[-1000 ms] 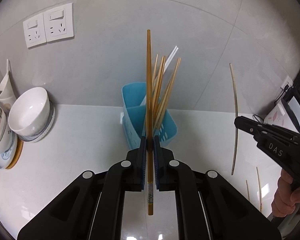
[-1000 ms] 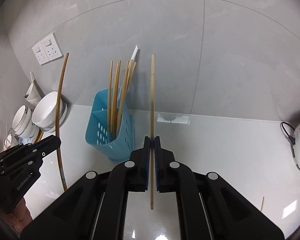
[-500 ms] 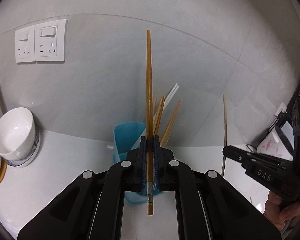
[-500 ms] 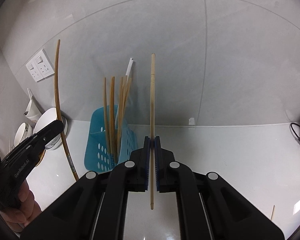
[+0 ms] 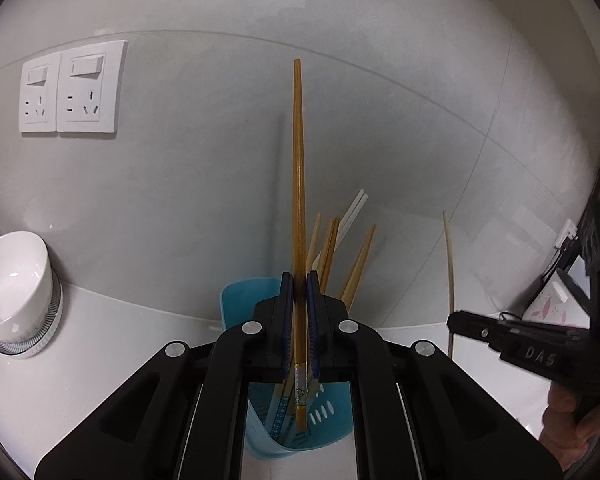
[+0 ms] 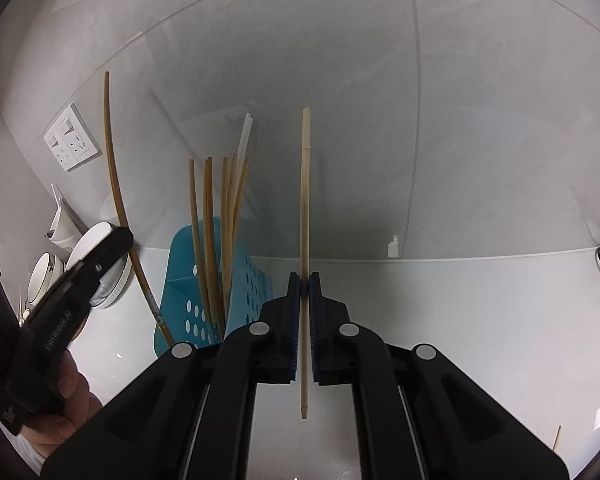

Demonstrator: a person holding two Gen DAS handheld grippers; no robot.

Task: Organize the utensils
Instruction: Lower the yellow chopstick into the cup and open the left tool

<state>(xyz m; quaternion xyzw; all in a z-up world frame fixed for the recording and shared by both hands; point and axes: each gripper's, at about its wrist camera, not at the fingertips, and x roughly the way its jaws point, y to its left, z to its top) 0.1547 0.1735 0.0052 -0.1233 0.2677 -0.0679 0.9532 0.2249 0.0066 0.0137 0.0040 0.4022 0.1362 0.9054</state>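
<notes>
Chopstick in left gripper

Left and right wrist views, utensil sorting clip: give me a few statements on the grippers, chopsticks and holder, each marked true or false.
1. The left gripper is shut on a dark chopstick. True.
2. The right gripper is empty. False: it is shut on a pale chopstick.
3. The blue holder already has several chopsticks standing in it. True.
4. The dark chopstick's lower end hangs over the holder's opening. True.
5. The holder lies on its side. False: it stands upright.
6. A red bowl sits left of the holder. False: the bowl is white.
</notes>
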